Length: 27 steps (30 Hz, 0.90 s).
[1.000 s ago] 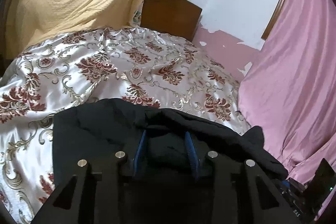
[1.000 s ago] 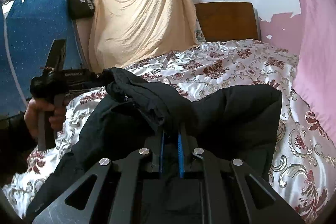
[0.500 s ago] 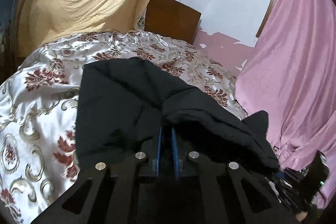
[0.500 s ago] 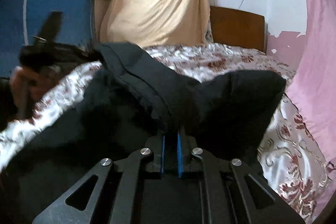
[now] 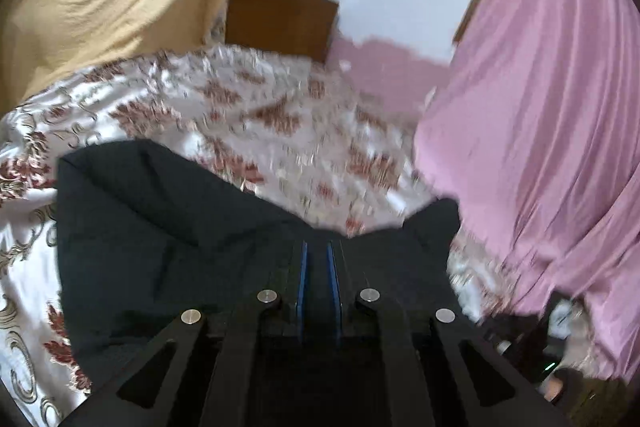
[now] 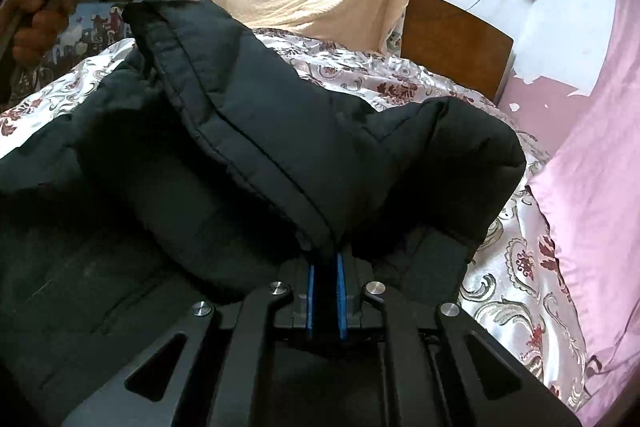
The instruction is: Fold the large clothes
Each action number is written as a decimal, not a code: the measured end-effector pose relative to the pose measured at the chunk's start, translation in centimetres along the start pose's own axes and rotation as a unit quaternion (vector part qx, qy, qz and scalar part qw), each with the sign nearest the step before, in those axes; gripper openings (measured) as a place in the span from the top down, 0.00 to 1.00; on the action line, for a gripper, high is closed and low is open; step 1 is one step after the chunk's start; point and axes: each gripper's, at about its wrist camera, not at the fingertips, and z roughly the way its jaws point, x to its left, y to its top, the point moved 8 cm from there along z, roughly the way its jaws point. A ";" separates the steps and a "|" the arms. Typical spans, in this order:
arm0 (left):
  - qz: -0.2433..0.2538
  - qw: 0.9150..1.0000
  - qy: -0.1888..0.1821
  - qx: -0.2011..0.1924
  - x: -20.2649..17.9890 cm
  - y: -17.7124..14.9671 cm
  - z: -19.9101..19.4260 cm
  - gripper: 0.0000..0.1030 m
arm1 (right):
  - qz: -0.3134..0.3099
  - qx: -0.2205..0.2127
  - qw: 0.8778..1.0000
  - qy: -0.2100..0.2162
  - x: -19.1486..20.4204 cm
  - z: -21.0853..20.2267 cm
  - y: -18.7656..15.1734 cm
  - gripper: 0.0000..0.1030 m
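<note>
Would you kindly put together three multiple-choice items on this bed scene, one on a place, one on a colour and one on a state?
1. Where does the black jacket lie?
A. on the floral bedspread
B. on a wooden floor
C. over a chair

2. What colour is the curtain beside the bed?
A. green
B. pink
C. grey

3. How does the right gripper stand?
A. wide open above the bed
B. shut on nothing
C. shut on the jacket

Answers:
1 A, the patterned spread shows around the jacket on both sides.
2 B, pink cloth hangs along the bed's edge.
3 C, a jacket fold runs between its blue pads.
</note>
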 end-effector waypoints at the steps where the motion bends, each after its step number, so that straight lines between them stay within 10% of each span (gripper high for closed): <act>1: 0.002 1.000 0.008 0.011 0.1 -0.6 0.6 0.90 | 0.001 0.000 1.000 0.001 -0.3 0.2 0.1 0.93; 16: -0.059 0.997 0.046 0.030 4.6 -4.5 6.5 0.90 | 0.162 -0.046 0.983 0.068 -4.6 0.6 5.6 0.87; 19: -0.058 0.997 0.041 0.028 4.9 -4.4 6.6 0.90 | 0.169 -0.037 0.980 0.098 -3.4 3.0 8.3 0.73; 27: -0.023 0.999 0.044 0.014 5.1 -4.9 7.8 0.89 | 0.104 0.033 0.992 0.069 0.1 10.9 6.9 0.73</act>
